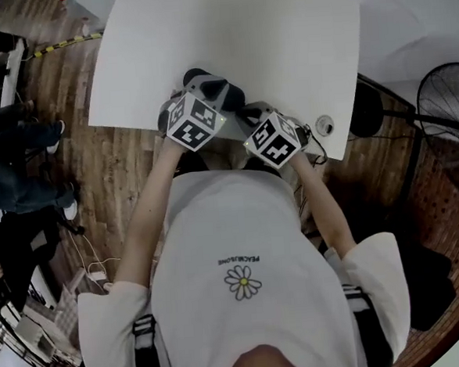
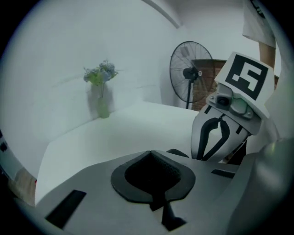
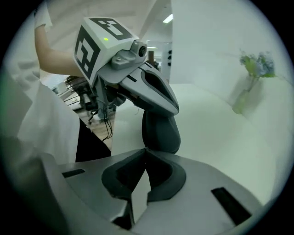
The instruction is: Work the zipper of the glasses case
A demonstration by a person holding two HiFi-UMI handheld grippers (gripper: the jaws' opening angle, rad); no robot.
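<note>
Jaws' tips touching glasses case (image 3: 161, 131)

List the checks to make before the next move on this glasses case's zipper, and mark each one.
1. Grip on the glasses case: ok; the left gripper is shut on it.
2. Place of the right gripper: ok; its tips meet right beside the case.
3. Hold on the zipper pull: cannot tell; no view shows it.
4. State of the zipper, open or closed: cannot tell.
5. Room to work: ok; the vase of flowers stands far back on the table.
</note>
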